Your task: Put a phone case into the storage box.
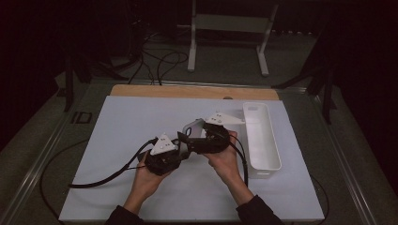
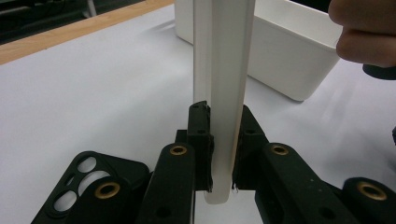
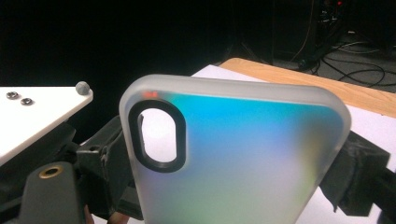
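On the white desk (image 1: 141,122), in a dark room, the left gripper (image 2: 223,154) is clamped on the bottom edge of an upright phone case (image 2: 224,84), while the right gripper (image 1: 206,138), jaws wide, sits just beside the case's broad face.

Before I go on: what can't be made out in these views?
High view: the frosted translucent phone case is mostly hidden by the left gripper and the right gripper, and the light is dim.
Right gripper view: the case's lower part is cut off at the bottom edge, so whether the right gripper presses on it cannot be told.
Left gripper view: the black phone case with camera cut-outs is partly covered by a jaw.
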Demonstrator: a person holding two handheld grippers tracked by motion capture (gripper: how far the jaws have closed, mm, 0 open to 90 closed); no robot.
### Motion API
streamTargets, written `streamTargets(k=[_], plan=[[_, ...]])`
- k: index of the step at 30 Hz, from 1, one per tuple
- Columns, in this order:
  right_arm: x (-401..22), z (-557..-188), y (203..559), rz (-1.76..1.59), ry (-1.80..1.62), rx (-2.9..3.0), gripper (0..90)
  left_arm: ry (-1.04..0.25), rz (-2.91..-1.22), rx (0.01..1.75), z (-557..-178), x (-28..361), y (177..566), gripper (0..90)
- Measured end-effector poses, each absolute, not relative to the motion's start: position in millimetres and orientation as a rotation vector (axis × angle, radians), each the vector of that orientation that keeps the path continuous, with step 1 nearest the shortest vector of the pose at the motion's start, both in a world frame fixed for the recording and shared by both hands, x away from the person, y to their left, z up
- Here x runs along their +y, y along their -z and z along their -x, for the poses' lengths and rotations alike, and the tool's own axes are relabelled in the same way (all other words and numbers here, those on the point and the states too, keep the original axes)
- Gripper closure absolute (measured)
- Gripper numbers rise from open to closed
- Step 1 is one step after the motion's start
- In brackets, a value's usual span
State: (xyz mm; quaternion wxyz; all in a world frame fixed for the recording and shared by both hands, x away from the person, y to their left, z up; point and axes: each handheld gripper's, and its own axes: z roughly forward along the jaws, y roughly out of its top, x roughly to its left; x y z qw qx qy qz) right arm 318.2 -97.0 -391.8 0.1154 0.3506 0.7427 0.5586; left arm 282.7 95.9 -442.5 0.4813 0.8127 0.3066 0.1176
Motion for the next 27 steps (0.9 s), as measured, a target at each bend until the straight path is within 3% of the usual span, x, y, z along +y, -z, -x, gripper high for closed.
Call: streamTargets(k=[12,16,21,27], plan=[[-97.5,-317.5,390.9,-1.010,-1.619,2.191,17.4,-0.281,-1.976,0.738,-282.8,97.2,441.7,76.9],[-98.5,-317.7,391.1,-1.004,-1.611,2.192,17.4,-0.297,-1.979,0.740,-283.0,100.4,439.5,65.9],[-101.6,-318.5,390.5,-1.006,-1.603,2.182,17.3,-0.329,-1.969,0.773,-282.7,102.3,438.1,41.2],[-106.9,-319.8,388.7,-1.010,-1.590,2.174,17.3,-0.439,-1.977,0.817,-280.2,106.8,437.5,21.2]])
